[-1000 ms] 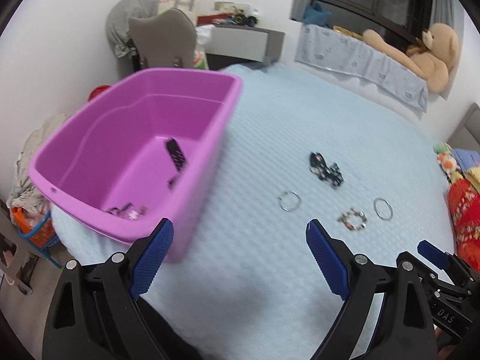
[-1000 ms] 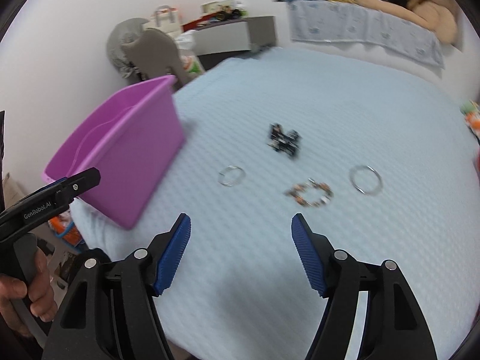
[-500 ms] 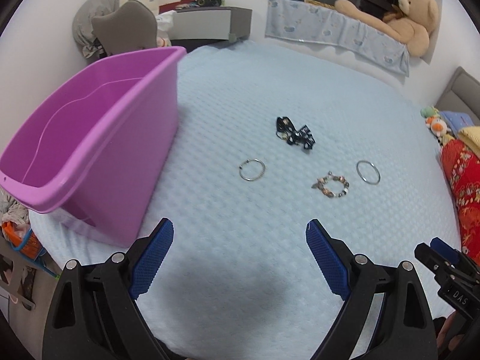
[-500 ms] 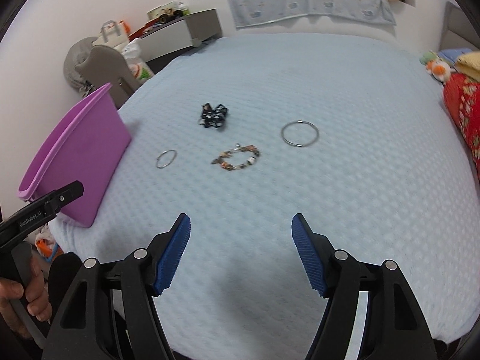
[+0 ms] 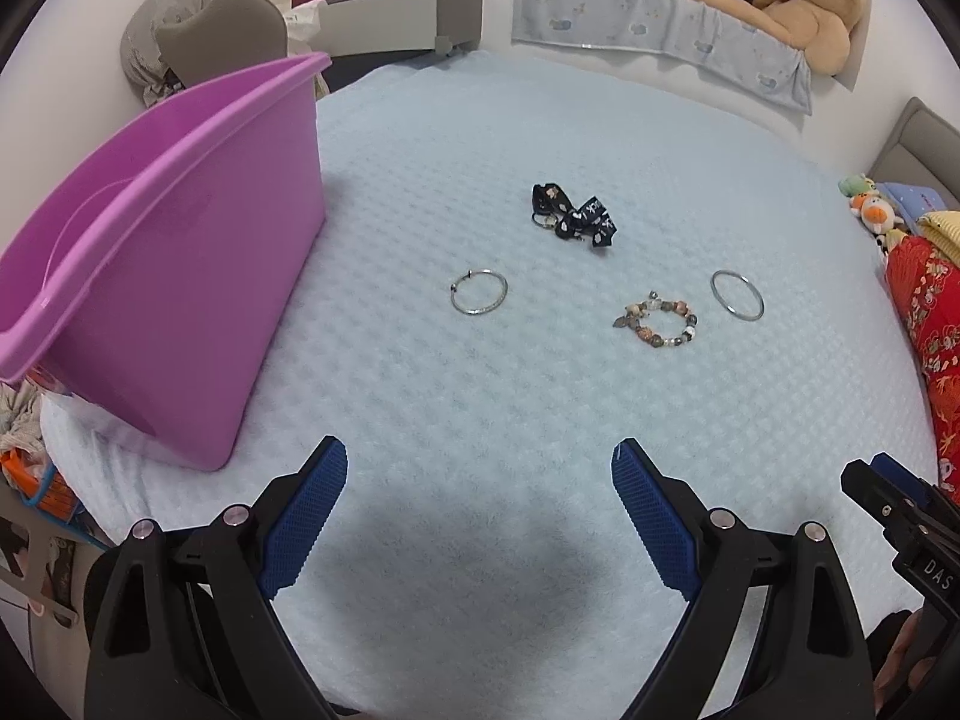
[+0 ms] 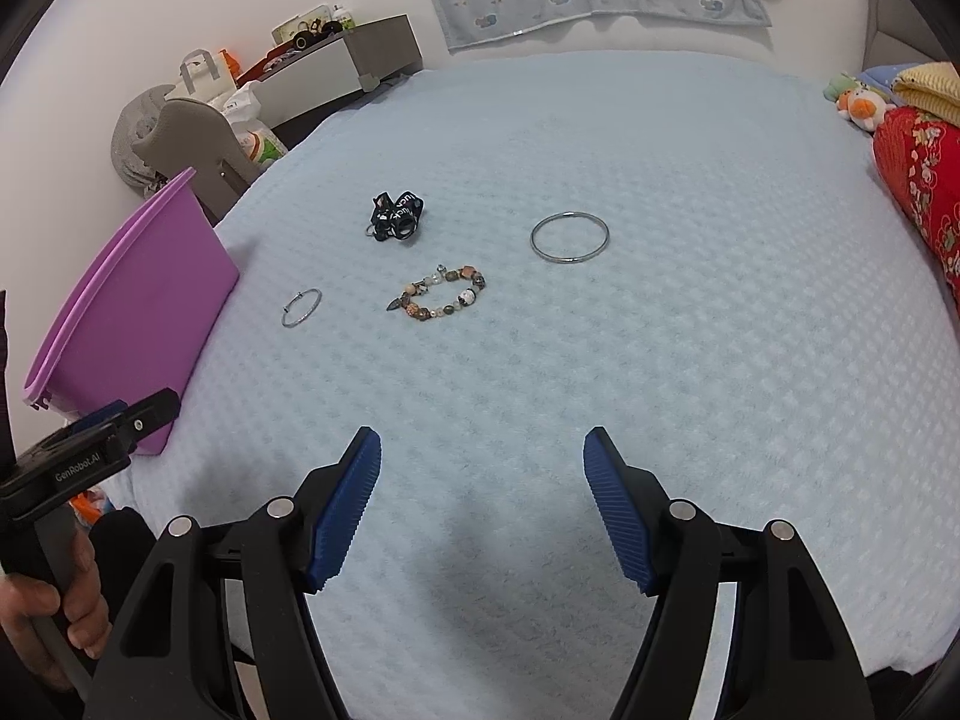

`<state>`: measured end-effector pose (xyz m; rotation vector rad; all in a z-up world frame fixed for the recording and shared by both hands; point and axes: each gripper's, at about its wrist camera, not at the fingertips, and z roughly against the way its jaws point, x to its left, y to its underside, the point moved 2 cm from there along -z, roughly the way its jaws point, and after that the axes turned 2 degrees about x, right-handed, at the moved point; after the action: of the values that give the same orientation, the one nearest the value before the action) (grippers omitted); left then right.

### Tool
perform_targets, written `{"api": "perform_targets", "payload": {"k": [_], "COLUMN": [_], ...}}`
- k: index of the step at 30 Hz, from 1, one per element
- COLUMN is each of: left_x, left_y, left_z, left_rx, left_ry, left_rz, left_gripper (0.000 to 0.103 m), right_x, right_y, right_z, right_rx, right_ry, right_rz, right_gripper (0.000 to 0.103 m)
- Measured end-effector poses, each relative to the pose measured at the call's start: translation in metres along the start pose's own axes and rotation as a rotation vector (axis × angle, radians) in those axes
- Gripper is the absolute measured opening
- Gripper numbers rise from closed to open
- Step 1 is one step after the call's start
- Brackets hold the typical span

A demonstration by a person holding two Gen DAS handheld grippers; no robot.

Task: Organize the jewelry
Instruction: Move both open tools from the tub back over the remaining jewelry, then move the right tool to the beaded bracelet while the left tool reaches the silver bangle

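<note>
On the pale blue bedspread (image 5: 480,420) lie a black printed ribbon piece (image 5: 573,216) (image 6: 396,216), a thin silver bangle with a clasp (image 5: 479,292) (image 6: 301,307), a beaded bracelet (image 5: 657,321) (image 6: 441,294) and a plain silver bangle (image 5: 737,294) (image 6: 569,238). A purple plastic tub (image 5: 162,258) (image 6: 132,306) stands at the left. My left gripper (image 5: 480,462) is open and empty, short of the clasp bangle. My right gripper (image 6: 483,450) is open and empty, short of the beaded bracelet.
A red patterned cushion (image 6: 924,180) and soft toys (image 6: 855,102) lie at the bed's right edge. A grey chair (image 5: 222,30) and a low cabinet (image 5: 390,18) stand beyond the tub. A teddy bear (image 5: 798,0) rests on the far ledge. A hand (image 6: 54,618) holds the left gripper's handle.
Both grippers have sunk toward the bedspread and swung right. The tub's inside, seen before from the left wrist, is now hidden behind its wall. The jewelry lies where it was.
</note>
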<state>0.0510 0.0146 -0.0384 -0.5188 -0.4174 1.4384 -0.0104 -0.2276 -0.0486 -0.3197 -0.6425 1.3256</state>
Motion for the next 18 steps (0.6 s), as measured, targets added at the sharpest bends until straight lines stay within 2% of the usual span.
{"api": "perform_targets", "payload": {"k": [11,18], "left_x": [0.007,0.008], "left_y": [0.003,-0.018], "left_z": [-0.037,-0.072], "left_rx": [0.044,0.041], "left_ry": [0.003,0.002], "left_rz": [0.008,-0.009], "left_gripper": [0.088,0.088], "right_x": [0.007,0.016], "right_y": [0.007,-0.013], "right_z": [-0.033,-0.069], "right_rx": [0.040,0.048], "right_ry": [-0.001,-0.006], "right_rz": [0.028,0.039], "right_gripper": [0.067,0.067]}}
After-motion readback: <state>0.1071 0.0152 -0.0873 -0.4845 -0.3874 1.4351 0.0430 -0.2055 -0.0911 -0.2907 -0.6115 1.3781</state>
